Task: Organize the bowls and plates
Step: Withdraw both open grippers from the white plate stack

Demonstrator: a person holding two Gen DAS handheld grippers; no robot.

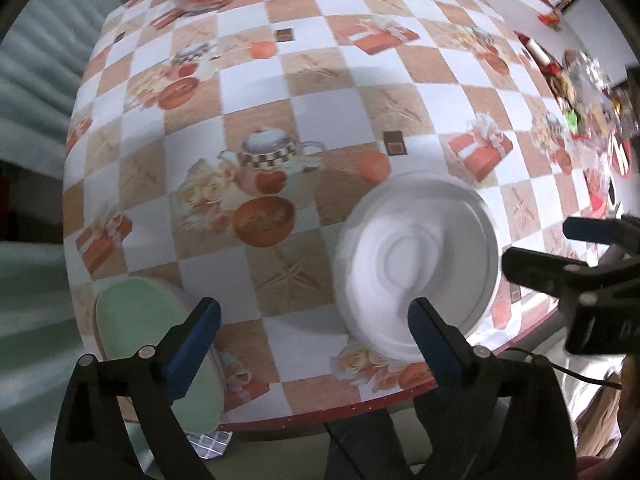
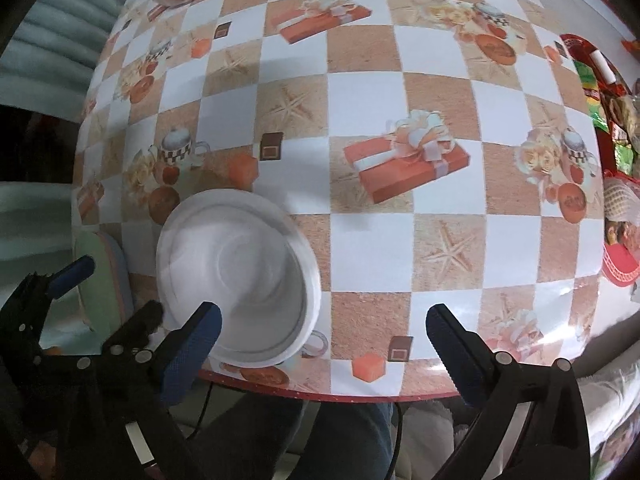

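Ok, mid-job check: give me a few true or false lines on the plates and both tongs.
1. The white plate lies near the table's front edge. True.
2. The left tongs grip the white plate. False: open, holding nothing.
3. A green plate lies left of the white one. True.
4. The right tongs are shut. False: open, empty.
5. The white plate is stacked on the green one. False: they lie apart on the tablecloth.

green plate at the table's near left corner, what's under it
The green plate tops a small stack: in the right wrist view a pink and a bluish rim show beneath it on the checked tablecloth. Whether more plates lie underneath is hidden.
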